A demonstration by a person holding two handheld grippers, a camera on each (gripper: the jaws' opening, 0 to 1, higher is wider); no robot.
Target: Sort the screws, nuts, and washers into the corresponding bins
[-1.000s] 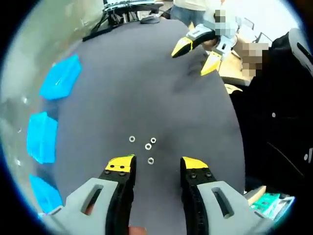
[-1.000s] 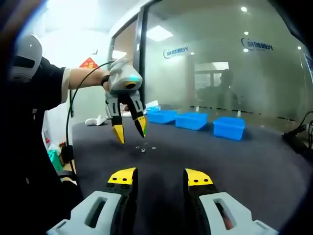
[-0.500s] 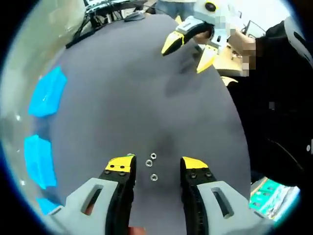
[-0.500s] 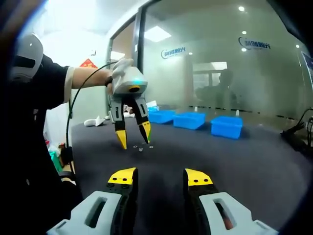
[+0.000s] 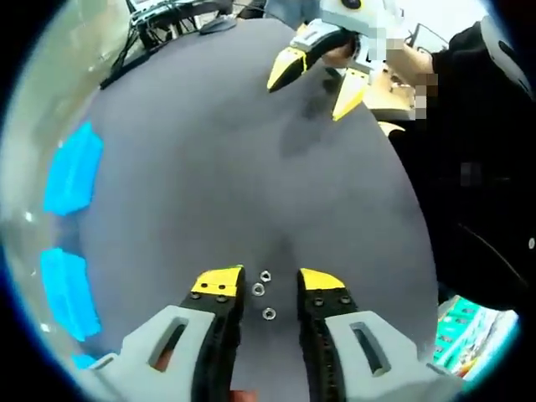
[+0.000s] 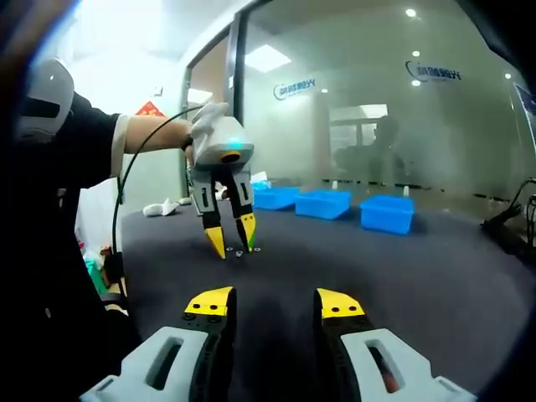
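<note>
Careful, your left gripper [image 5: 260, 285] is spread open over three bunched nuts [image 5: 259, 290]; clamp now and you'll likely scatter the neighbours.

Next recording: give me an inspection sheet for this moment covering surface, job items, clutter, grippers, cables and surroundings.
Surface: dark grey table, mostly bare.
Job's things: a few small metal nuts or washers lying between the left gripper's jaws; three blue bins in a row along the far edge by the glass wall.
Clutter: white object at the table's far corner, too blurred to name.
Grippers: left gripper open, tips down around the small parts; right gripper open, raised, holding nothing.
Cables: black cable running from the left gripper.
Surroundings: glass wall behind the bins; ceiling lights.
</note>
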